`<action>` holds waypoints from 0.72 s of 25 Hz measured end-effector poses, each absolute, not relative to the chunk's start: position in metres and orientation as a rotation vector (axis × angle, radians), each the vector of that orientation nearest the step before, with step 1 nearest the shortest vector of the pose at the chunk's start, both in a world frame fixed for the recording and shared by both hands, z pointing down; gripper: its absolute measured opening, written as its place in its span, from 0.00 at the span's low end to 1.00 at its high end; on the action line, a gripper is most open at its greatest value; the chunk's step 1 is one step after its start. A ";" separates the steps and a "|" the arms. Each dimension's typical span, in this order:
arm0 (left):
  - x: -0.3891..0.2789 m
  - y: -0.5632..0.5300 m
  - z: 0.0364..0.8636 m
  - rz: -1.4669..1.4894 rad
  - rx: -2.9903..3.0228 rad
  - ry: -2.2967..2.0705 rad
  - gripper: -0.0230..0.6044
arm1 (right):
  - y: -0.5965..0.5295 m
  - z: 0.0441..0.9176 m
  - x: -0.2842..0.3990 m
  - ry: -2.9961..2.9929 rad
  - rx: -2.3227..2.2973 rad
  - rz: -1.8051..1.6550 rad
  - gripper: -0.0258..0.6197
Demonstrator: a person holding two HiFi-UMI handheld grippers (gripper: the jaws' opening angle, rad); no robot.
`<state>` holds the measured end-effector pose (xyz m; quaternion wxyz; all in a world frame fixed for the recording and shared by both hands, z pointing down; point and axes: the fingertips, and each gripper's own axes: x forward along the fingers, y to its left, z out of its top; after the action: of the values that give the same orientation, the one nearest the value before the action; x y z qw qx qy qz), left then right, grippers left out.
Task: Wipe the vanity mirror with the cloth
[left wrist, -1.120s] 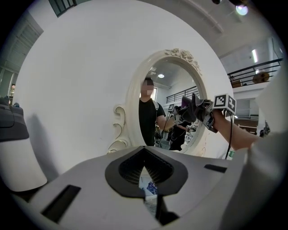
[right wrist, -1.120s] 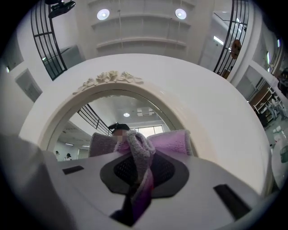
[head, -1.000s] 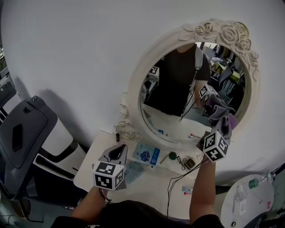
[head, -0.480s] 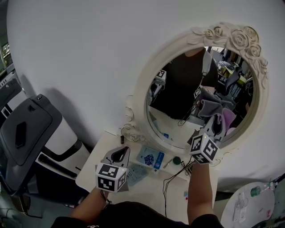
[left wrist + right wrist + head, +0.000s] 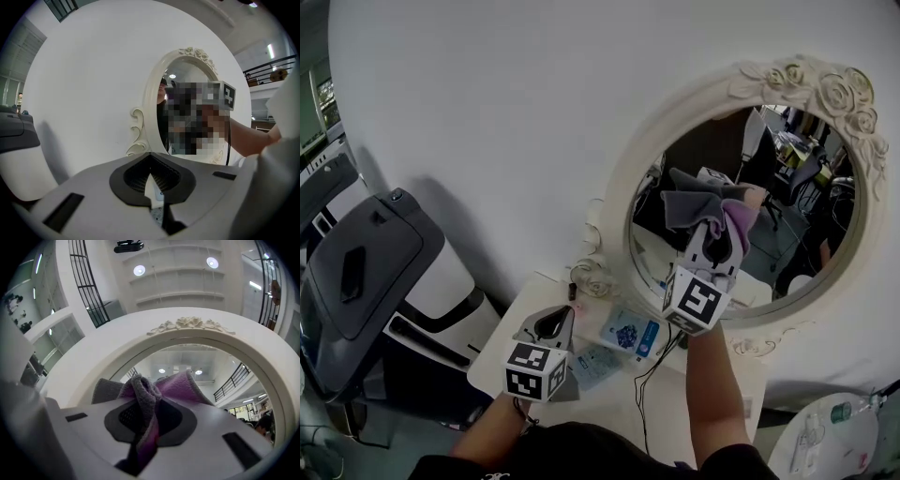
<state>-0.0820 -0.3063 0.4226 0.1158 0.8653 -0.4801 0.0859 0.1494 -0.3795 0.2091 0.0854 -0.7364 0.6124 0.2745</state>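
An oval vanity mirror [image 5: 787,187] in a cream frame with carved roses [image 5: 811,80] stands against the white wall. My right gripper [image 5: 712,239] is raised in front of the glass, shut on a grey and purple cloth [image 5: 712,208] that presses against the left part of the mirror. In the right gripper view the cloth [image 5: 150,399] bunches between the jaws, with the mirror frame [image 5: 187,326] arching above. My left gripper [image 5: 553,326] hovers low over the tabletop, jaws together with nothing held. The left gripper view shows the mirror [image 5: 187,93] ahead.
On the white vanity top [image 5: 609,398] lie a blue packet [image 5: 630,335], a pale card [image 5: 595,367] and a black cable [image 5: 652,375]. A grey and white machine [image 5: 366,272] stands at the left. A round white table [image 5: 825,431] with small bottles sits at the bottom right.
My right gripper has carried the cloth up and to the left across the mirror glass. The left gripper has stayed low over the table.
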 end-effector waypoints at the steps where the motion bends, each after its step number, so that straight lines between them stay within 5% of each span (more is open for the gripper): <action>1: -0.083 -0.307 0.423 0.250 2.534 -1.406 0.04 | -0.384 0.213 0.137 1.867 -2.196 0.854 0.11; 7: -0.090 -0.307 0.422 0.220 2.525 -1.412 0.04 | -0.411 0.256 0.075 2.170 -2.200 1.055 0.11; 18: -0.101 -0.301 0.422 0.217 2.500 -1.447 0.04 | -0.420 0.351 0.047 2.527 -2.122 0.781 0.11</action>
<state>-0.1010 -0.3008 0.4216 0.1221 0.8566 -0.4958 0.0745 0.0467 -0.4202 0.3511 -0.1240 -0.6210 0.7395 0.2284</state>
